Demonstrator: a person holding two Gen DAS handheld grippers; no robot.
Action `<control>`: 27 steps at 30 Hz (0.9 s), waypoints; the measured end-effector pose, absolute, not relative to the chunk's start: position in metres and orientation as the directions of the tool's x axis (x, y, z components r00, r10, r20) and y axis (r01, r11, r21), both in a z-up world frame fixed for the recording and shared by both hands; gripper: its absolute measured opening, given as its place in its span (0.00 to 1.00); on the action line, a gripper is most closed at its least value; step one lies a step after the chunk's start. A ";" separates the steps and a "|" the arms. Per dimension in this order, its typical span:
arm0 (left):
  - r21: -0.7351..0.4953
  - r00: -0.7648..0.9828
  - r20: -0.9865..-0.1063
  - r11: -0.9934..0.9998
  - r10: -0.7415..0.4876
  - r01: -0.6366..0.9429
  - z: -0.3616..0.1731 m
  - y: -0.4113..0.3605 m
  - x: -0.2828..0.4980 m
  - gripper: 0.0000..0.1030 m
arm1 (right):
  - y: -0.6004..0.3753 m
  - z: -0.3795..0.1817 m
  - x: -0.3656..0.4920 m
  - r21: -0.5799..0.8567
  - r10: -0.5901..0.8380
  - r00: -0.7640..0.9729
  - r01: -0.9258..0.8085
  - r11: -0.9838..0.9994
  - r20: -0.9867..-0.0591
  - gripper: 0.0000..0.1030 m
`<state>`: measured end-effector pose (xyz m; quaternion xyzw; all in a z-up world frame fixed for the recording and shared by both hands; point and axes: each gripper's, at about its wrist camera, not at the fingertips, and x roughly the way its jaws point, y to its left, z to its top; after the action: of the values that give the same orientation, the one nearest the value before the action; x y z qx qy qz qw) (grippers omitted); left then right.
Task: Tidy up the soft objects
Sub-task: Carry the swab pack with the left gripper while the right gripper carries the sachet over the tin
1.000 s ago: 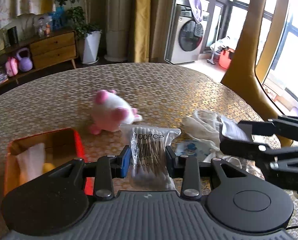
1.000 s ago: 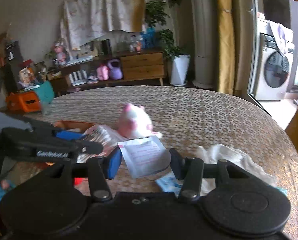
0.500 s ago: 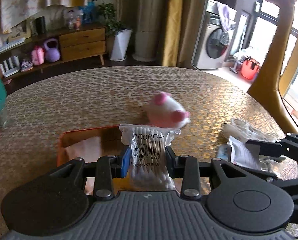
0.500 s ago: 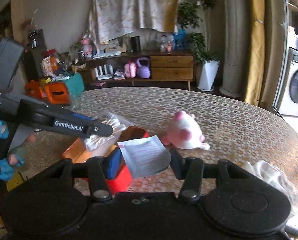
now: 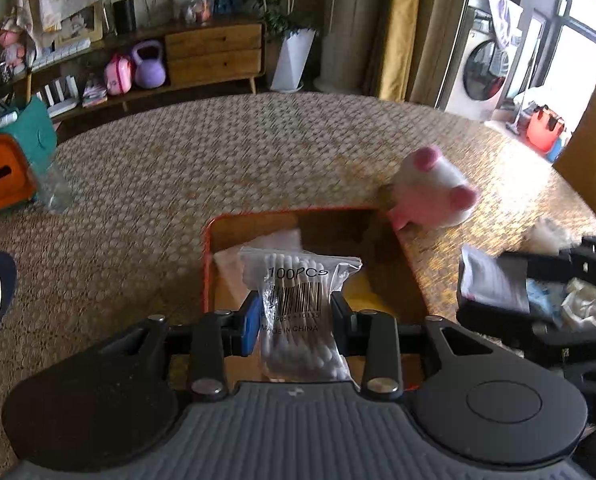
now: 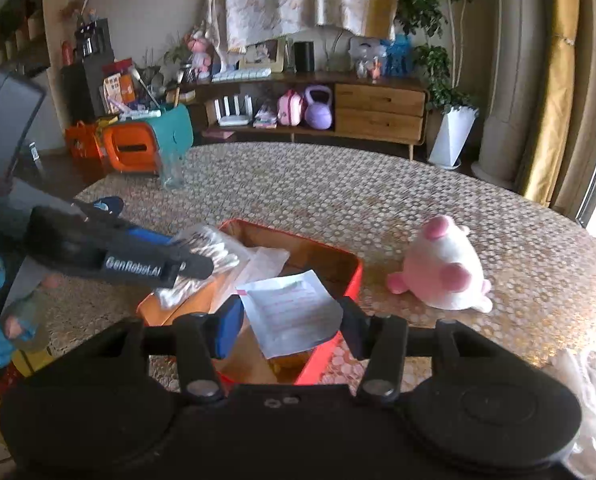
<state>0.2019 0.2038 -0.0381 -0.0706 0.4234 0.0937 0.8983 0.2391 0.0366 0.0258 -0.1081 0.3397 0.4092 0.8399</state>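
1. Holding the swab bag [image 5: 298, 300] in our left gripper [image 5: 294, 316], clenched at its middle, we are hovering over the red box [image 5: 208, 264].
2. We are pinching a white packet [image 6: 294, 312] in our right gripper [image 6: 288, 326], also above the box.
3. Both are looking light, limp and slippery; we are judging mid-body grips safest.
4. The plush [image 6: 444, 272] is lying at 3 o'clock of the box.

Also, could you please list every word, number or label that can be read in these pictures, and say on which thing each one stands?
"100PCS": on the bag of cotton swabs in the left gripper.
"MADE IN CHINA": same bag, below its barcode; the digits under the barcode are too blurred.
"GenRobot.AI": on the side of the left gripper, seen from the right wrist view.
Pink print on the white paper packet in the right gripper: too small to read.
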 end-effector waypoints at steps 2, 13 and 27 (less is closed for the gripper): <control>-0.051 0.609 -0.786 0.971 0.105 -0.233 -0.047 0.211 0.203 0.34 | 0.047 0.020 0.244 0.092 0.611 0.428 -0.766 0.636 -0.666 0.50; -0.028 0.564 -0.821 0.982 0.084 -0.187 -0.086 0.211 0.205 0.34 | 0.095 -0.014 0.279 0.053 0.554 0.421 -0.761 0.647 -0.718 0.50; -0.034 0.543 -0.838 0.987 0.059 -0.159 -0.113 0.205 0.219 0.34 | 0.133 -0.052 0.299 0.024 0.496 0.398 -0.762 0.648 -0.772 0.51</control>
<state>0.2191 0.2051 -0.1130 -0.0530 0.4739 0.0621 0.8768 0.2994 0.1326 -0.0520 -0.1692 0.3920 0.3841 0.8186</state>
